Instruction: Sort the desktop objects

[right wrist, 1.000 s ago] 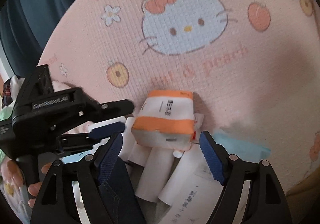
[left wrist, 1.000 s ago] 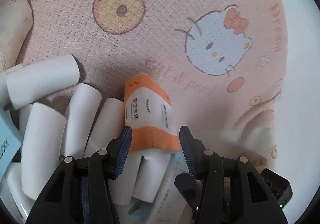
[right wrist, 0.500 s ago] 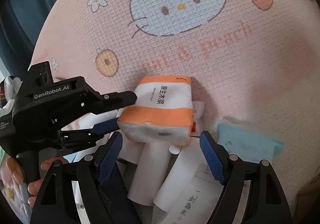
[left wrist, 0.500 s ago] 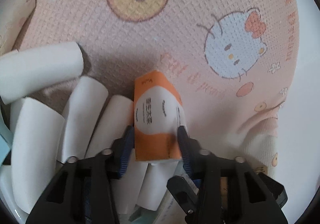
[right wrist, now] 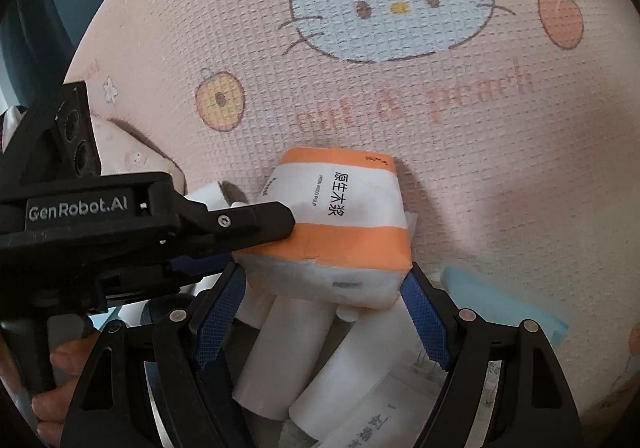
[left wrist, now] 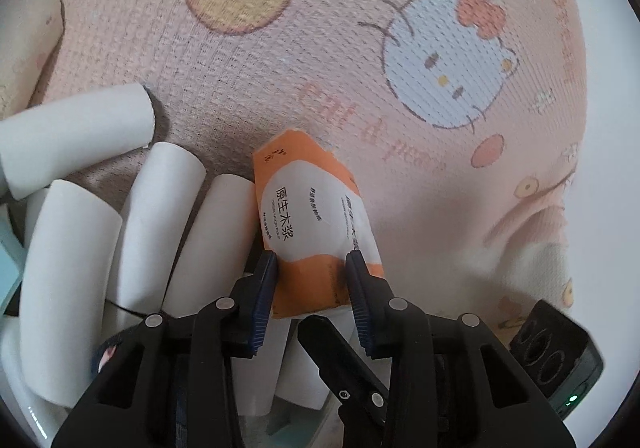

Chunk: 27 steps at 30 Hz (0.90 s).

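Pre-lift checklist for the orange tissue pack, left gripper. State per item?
1. Left gripper gripping the orange tissue pack: ok; the jaws have just been closing and its pads press both sides, denting the wrapper.
2. Grip placement: not ok; the pads hold only the near end, most of the pack sticks out.
3. Right gripper clear of the pack: cannot tell; open, but the pack's bottom edge sits between its jaws.
4. White rolls free of the pack: cannot tell; one roll lies right beside it.
5. Open pink cloth beyond the pack: ok.

Left claw [left wrist: 312,272] apparently clamped on orange tissue pack [left wrist: 312,216].
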Motion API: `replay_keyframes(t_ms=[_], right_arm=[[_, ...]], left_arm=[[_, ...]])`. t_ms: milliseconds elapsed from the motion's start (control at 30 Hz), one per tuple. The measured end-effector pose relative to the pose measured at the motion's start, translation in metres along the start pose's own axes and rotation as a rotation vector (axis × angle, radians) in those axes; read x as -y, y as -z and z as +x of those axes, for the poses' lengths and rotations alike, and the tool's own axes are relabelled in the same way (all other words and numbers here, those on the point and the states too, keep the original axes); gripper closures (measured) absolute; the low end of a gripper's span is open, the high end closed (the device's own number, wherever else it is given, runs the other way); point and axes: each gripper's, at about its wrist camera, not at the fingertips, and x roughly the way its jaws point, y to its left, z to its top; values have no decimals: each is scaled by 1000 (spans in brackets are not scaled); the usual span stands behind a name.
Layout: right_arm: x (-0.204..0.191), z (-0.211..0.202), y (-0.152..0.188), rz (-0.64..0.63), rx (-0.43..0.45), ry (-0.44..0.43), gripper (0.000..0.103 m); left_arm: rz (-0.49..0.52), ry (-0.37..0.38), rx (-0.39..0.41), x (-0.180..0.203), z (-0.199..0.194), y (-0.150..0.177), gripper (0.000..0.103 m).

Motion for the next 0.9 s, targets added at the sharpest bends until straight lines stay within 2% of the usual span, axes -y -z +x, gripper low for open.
replay_keyframes(t_ms=[400, 600, 900], right_arm=[[-7, -55, 15, -13, 32, 0, 26], [-24, -83, 31, -101, 39, 17, 26], [-32, -100, 58, -151, 17, 33, 28]], left_arm=[[116, 18, 41, 25, -39, 43, 64], [244, -63, 64, 38, -54, 77, 64], [173, -9, 10, 26, -63, 97, 64]])
